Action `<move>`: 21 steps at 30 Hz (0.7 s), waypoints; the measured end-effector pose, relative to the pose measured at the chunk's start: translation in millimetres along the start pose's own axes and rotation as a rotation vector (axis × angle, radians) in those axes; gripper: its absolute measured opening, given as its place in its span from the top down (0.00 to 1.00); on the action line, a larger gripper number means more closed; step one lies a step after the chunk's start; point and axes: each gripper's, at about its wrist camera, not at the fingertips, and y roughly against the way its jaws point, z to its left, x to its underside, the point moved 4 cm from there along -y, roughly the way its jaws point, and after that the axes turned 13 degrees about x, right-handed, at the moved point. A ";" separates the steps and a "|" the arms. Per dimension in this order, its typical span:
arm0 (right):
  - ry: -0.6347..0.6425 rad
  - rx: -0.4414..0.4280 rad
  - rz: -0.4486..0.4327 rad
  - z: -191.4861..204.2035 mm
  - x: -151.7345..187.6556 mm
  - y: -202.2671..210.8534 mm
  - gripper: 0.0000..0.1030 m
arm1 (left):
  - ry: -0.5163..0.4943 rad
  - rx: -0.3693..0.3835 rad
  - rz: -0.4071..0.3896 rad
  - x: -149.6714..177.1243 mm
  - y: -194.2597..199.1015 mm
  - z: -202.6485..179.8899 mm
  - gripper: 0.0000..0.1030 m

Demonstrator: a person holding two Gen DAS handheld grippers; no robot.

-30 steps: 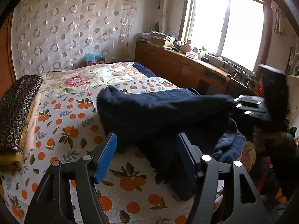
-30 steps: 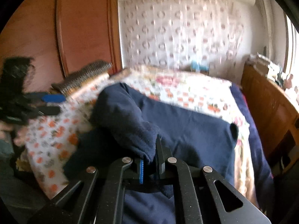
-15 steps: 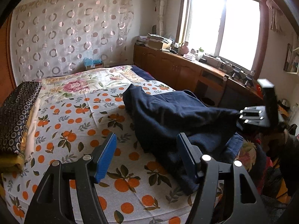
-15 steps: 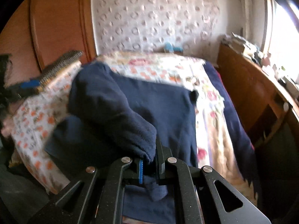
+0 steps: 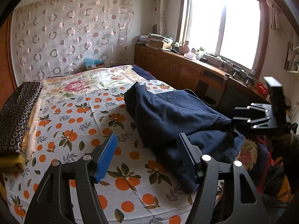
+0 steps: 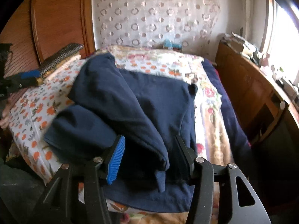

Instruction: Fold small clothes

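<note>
Bedspread (image 5: 78,123) with orange-fruit print across the bed, dark patterned folded blanket (image 5: 16,115) at far left edge. Left gripper (image 5: 146,155) over the near part of the spread, jaws well apart, nothing between them. Navy garment (image 5: 168,115) heaped on the bed's right half, partly folded over itself, near edge drooping off the side. Right gripper (image 6: 149,158) at the garment's near end, jaws just opened, a fold of navy cloth lying loose between, pads not pressing. Wooden cabinets (image 5: 179,71) under the window at far right.
</note>
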 end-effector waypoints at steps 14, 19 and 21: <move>0.192 -0.228 -0.027 109.7 -51.7 -63.7 0.47 | 0.040 -0.030 -0.028 4.5 17.2 20.1 0.35; 0.301 -0.251 0.017 147.7 -55.8 -95.9 0.47 | 0.054 -0.036 -0.029 7.9 20.5 27.0 0.35; 0.348 -0.240 0.036 157.1 -57.2 -108.6 0.46 | 0.058 -0.035 -0.030 8.7 21.2 28.7 0.35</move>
